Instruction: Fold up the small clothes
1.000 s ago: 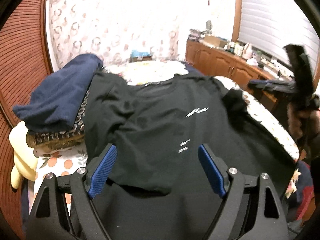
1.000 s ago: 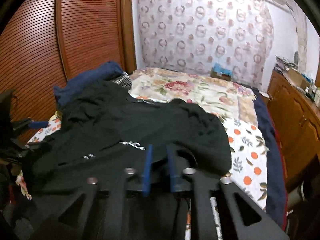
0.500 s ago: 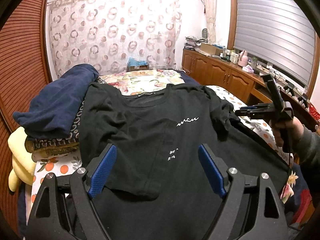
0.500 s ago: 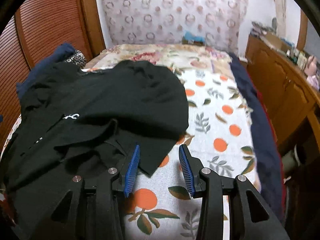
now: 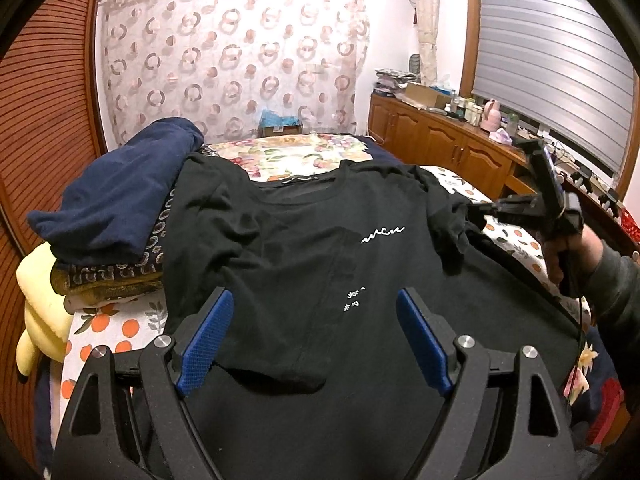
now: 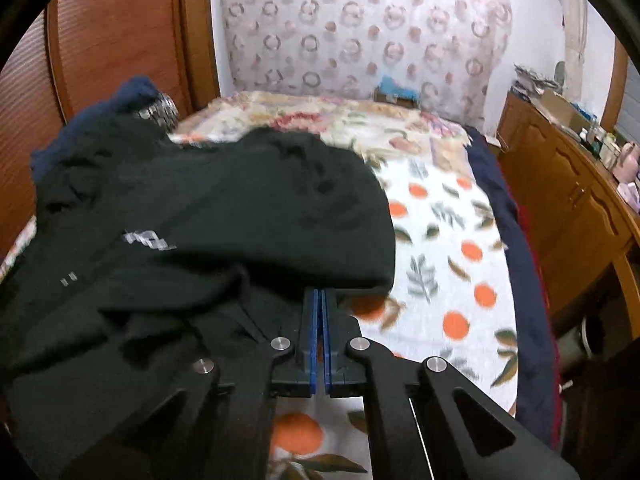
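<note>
Black T-shirt [image 5: 304, 248] lies front-up on the bed [image 6: 440, 240], collar toward the curtain [image 5: 240, 60], white chest lettering visible; its lower left portion is folded inward, leaving a loose edge between the left gripper's pads. Left gripper [image 5: 312, 336] hovers low over the hem with jaws wide open and nothing between the blue pads [image 5: 204, 340]; its pose and spread match the frame 0.5 s ago. Right gripper [image 6: 320, 300]: change noted. 0.5 s ago its jaws stood apart at the shirt's right sleeve edge; now they are pressed together, and the black fabric edge sits right at the tips, so they appear to pinch the sleeve hem, though blur keeps the contact itself from being clear. The left wrist view shows the right gripper [image 5: 492, 212] at the shirt's right sleeve, held by the right hand [image 5: 560, 256], closer to the cloth than 0.5 s ago. The sleeve fabric is bunched next to it. To the left of the shirt a stack of folded clothes [image 5: 116, 208], navy piece on top, touches the shirt's left shoulder. A wooden cabinet [image 5: 448, 148] runs along the right wall.
</note>
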### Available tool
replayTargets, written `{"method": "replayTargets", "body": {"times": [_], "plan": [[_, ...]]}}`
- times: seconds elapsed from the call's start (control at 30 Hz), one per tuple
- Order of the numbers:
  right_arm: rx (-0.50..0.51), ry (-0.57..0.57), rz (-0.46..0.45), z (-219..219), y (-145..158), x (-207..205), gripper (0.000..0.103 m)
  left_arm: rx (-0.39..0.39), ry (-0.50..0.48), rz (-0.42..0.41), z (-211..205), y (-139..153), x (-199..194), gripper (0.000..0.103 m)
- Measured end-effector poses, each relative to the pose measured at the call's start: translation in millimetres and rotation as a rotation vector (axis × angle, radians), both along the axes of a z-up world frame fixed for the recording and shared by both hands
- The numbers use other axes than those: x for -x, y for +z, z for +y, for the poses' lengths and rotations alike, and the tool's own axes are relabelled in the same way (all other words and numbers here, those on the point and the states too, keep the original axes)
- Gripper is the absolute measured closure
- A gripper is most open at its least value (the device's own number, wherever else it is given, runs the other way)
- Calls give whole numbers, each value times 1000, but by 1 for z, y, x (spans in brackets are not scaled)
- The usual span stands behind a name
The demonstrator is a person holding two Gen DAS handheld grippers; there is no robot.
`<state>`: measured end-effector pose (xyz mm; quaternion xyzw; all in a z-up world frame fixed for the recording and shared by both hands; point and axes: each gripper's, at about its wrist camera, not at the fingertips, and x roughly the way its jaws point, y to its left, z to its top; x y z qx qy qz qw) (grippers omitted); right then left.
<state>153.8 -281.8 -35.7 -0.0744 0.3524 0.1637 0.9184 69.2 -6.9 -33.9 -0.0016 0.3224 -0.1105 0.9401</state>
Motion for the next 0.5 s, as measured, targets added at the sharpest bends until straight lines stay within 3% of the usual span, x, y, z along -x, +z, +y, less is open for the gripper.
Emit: {"method": "replayTargets", "body": {"times": [0.27,0.5], "plan": [[0,86,-81,38,42,-6,102,19,14,-4,8,-1,4,19],[48,165,-116,85,62,-25,102,27,23,-2,14,-2,5,19]]}}
